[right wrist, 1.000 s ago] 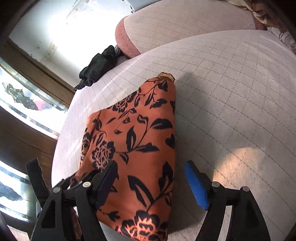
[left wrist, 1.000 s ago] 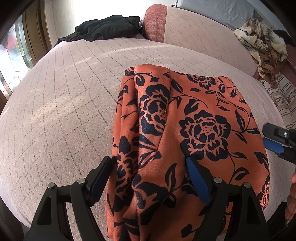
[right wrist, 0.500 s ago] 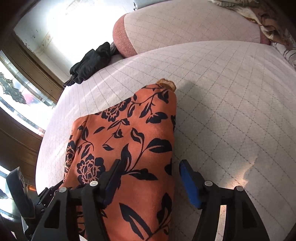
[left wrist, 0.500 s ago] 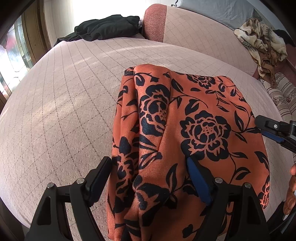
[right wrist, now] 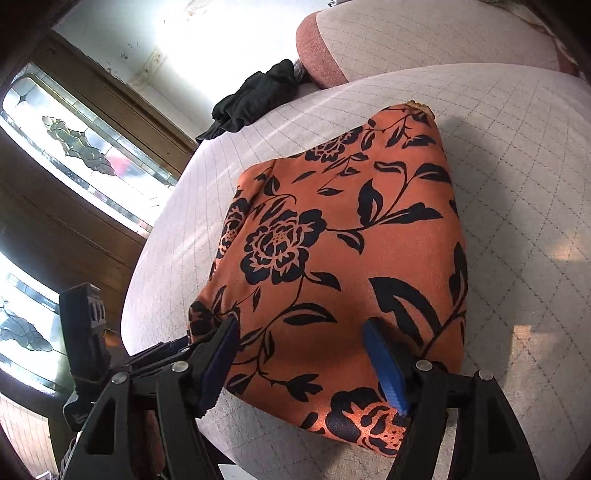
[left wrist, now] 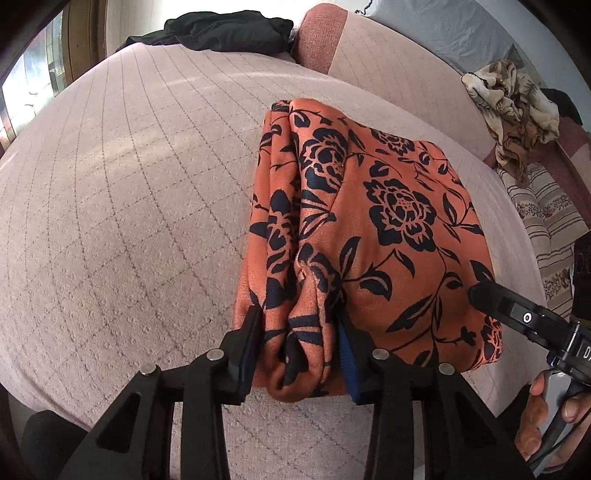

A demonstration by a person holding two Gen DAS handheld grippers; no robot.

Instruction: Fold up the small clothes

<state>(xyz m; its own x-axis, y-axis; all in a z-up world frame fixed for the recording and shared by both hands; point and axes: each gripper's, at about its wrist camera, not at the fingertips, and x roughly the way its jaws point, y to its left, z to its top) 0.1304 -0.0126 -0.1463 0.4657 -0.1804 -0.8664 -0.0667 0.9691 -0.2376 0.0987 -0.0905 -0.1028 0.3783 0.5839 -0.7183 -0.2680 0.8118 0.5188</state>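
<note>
An orange garment with a black flower print (left wrist: pixel 388 229) lies folded on the pale quilted cushion (left wrist: pixel 129 221). My left gripper (left wrist: pixel 301 354) is shut on the garment's near left folded edge, the bunched cloth pinched between its fingers. My right gripper (right wrist: pixel 301 354) is open, its fingers resting over the near edge of the garment (right wrist: pixel 332 258) without pinching it. The right gripper also shows in the left wrist view (left wrist: pixel 517 314) at the garment's right edge.
A black garment (left wrist: pixel 221 33) lies at the far end of the cushion, next to a pink bolster (left wrist: pixel 321 40). A beige patterned cloth (left wrist: pixel 513 107) is heaped at the far right. Wood-framed glass panels (right wrist: pixel 74 155) stand to the left.
My left gripper has closed on the garment's near left edge. My right gripper has moved in over the garment's near right part, and the garment looks shorter, drawn in.
</note>
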